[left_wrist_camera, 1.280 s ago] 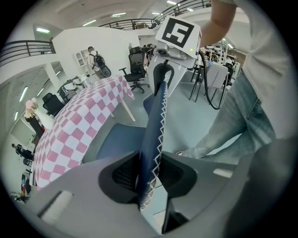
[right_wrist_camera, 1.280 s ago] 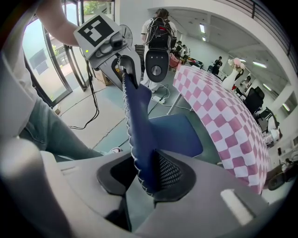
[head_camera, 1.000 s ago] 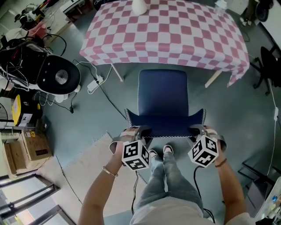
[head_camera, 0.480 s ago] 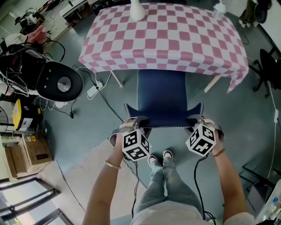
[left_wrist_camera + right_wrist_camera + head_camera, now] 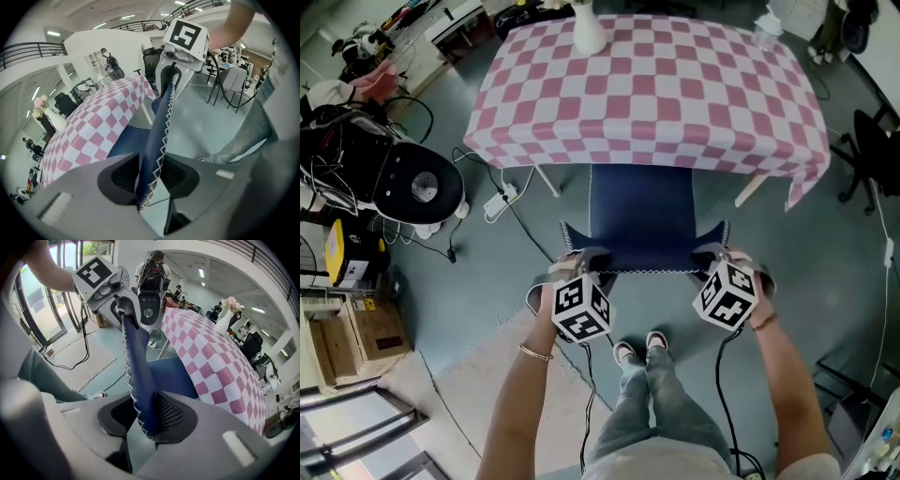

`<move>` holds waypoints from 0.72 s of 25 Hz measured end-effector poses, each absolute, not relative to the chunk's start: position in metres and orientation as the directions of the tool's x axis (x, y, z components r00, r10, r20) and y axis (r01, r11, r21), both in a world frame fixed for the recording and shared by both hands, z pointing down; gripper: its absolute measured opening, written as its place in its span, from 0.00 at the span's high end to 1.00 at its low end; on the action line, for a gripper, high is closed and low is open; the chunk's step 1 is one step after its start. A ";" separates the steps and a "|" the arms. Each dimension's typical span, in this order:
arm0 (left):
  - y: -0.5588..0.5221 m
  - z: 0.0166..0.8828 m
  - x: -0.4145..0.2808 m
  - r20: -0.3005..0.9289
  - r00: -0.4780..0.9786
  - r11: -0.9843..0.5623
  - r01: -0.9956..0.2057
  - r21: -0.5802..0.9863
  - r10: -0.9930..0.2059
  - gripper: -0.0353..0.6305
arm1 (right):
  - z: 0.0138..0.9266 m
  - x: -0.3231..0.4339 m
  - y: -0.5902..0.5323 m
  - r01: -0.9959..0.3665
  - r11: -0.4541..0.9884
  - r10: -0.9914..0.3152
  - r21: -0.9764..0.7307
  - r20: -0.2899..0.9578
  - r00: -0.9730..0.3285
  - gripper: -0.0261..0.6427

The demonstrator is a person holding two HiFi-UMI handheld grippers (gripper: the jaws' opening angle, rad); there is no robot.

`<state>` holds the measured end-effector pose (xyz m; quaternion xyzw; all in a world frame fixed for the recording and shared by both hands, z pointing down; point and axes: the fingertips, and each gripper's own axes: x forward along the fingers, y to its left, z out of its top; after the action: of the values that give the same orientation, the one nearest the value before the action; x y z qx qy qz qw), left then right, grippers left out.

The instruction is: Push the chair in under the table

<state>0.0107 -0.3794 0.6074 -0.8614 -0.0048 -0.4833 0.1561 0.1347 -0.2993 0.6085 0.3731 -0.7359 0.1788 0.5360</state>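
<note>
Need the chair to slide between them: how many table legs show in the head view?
2. The left leg sticks out below the checked cloth left of the chair; the right leg, right of it. Far legs may be hidden under the cloth.

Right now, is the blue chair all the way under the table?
No, the head view shows much of the blue chair sticking out in front of the checkered table.
</note>
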 end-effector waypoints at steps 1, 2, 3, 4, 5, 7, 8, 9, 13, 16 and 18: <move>-0.384 0.608 0.010 0.834 0.531 -0.950 0.153 -0.271 -0.152 0.77 | 0.608 0.133 -0.303 -0.743 0.655 -0.365 0.139 0.919 -0.150 0.80; -0.389 0.608 0.009 0.834 0.528 -0.950 0.147 -0.277 -0.161 0.77 | 0.608 0.132 -0.307 -0.747 0.650 -0.372 0.141 0.916 -0.151 0.80; -0.395 0.608 0.009 0.834 0.526 -0.950 0.142 -0.279 -0.167 0.76 | 0.608 0.132 -0.311 -0.751 0.644 -0.378 0.144 0.914 -0.150 0.80; -0.401 0.608 0.010 0.835 0.524 -0.950 0.140 -0.280 -0.169 0.76 | 0.608 0.132 -0.316 -0.755 0.639 -0.383 0.147 0.912 -0.147 0.80; -0.406 0.608 0.011 0.835 0.524 -0.950 0.140 -0.281 -0.170 0.76 | 0.609 0.134 -0.320 -0.759 0.634 -0.388 0.150 0.910 -0.144 0.80; -0.416 0.608 0.015 0.834 0.525 -0.948 0.143 -0.283 -0.170 0.76 | 0.609 0.137 -0.329 -0.763 0.628 -0.393 0.155 0.909 -0.139 0.80; -0.421 0.608 0.018 0.832 0.527 -0.947 0.143 -0.287 -0.172 0.76 | 0.609 0.139 -0.334 -0.765 0.625 -0.395 0.156 0.909 -0.137 0.80; -0.426 0.608 0.020 0.829 0.530 -0.946 0.140 -0.292 -0.177 0.76 | 0.609 0.141 -0.339 -0.767 0.621 -0.397 0.159 0.908 -0.133 0.80; -0.450 0.607 0.036 0.814 0.543 -0.939 0.125 -0.320 -0.206 0.75 | 0.609 0.156 -0.359 -0.781 0.599 -0.412 0.175 0.904 -0.114 0.80; -0.467 0.607 0.045 0.813 0.543 -0.937 0.128 -0.326 -0.208 0.75 | 0.608 0.163 -0.374 -0.788 0.591 -0.418 0.176 0.902 -0.112 0.80; -0.476 0.607 0.051 0.814 0.543 -0.937 0.130 -0.326 -0.208 0.75 | 0.608 0.168 -0.383 -0.787 0.588 -0.430 0.184 0.896 -0.111 0.80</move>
<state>0.0513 -0.4761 0.6070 -0.8604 0.0227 -0.4775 0.1766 0.1680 -0.3834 0.6079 0.4196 -0.7251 0.1727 0.5181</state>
